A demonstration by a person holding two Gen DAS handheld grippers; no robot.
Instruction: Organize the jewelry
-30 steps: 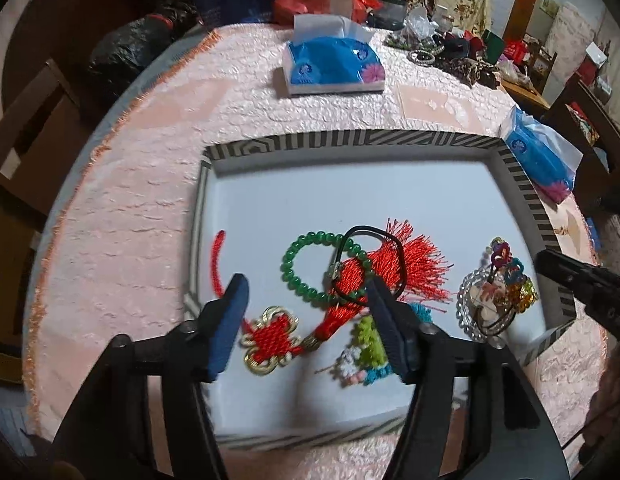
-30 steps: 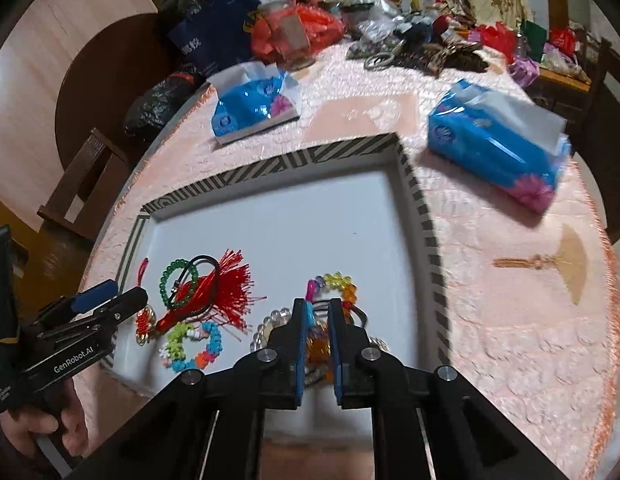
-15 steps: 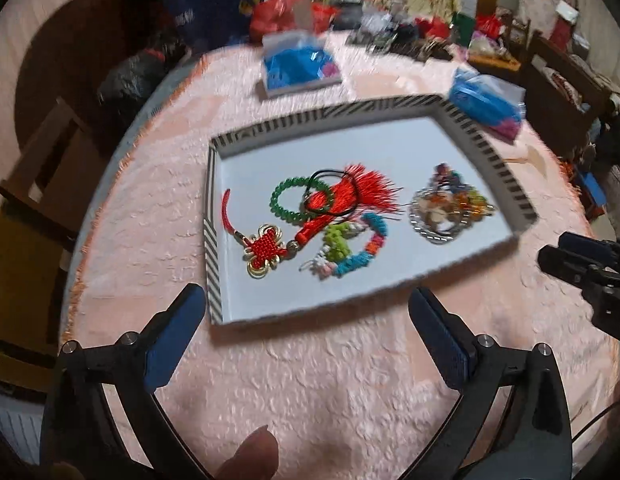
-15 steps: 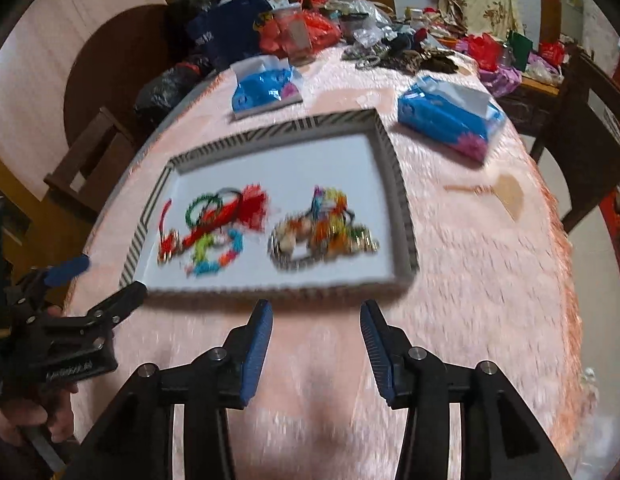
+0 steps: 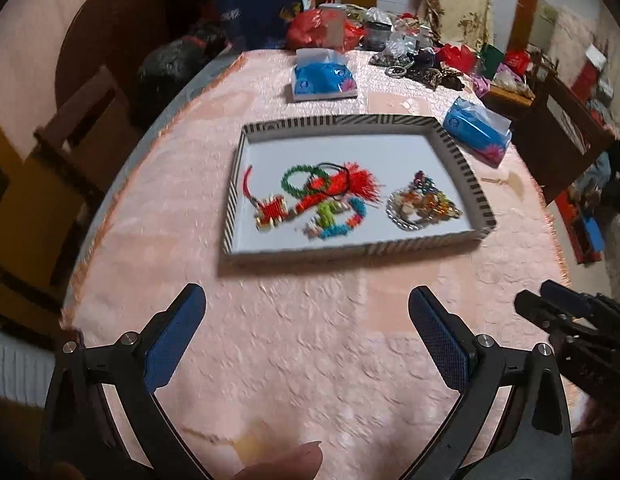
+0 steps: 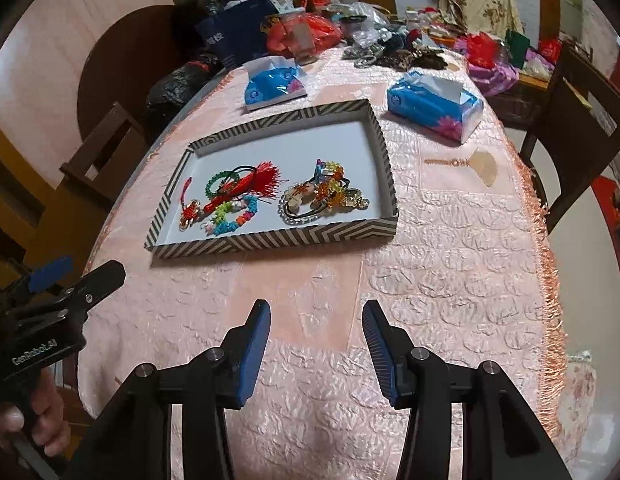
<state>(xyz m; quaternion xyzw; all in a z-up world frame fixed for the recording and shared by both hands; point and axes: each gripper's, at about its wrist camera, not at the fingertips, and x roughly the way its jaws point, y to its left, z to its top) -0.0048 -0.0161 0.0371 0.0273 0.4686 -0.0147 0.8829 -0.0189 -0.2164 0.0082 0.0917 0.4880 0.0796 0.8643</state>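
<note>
Both handheld grippers are seen drawn back over the near edge of the tabletop, clear of the jewelry. On the left, the left gripper (image 5: pixel 306 336) is held with its blue pads spread to their widest and nothing between them, while the right gripper (image 6: pixel 316 344) is held partly parted, equally empty.

Beyond them, toward the middle of the pink embossed tablecloth (image 6: pixel 450 264), the striped tray (image 6: pixel 270 242) is shown with everything gathered along its near edge. By the tray's left wall lies a red knot charm (image 6: pixel 190 214) with its tassel (image 6: pixel 264 182), overlapped by a green bead bracelet (image 6: pixel 216 184) and a multicoloured bead bracelet (image 6: pixel 234 216). Toward the tray's right wall a second heap of clear and amber bead pieces (image 6: pixel 322 198) is piled. The two clusters appear to have been set apart deliberately, kept from tangling and sorted by kind.

Outside the tray, at its far edge, a blue tissue pack (image 6: pixel 272 86) is seen, and off its far right corner a second tissue pack (image 6: pixel 434 106). With both tools empty and withdrawn, the sorting is judged to be finished or nearly so.
</note>
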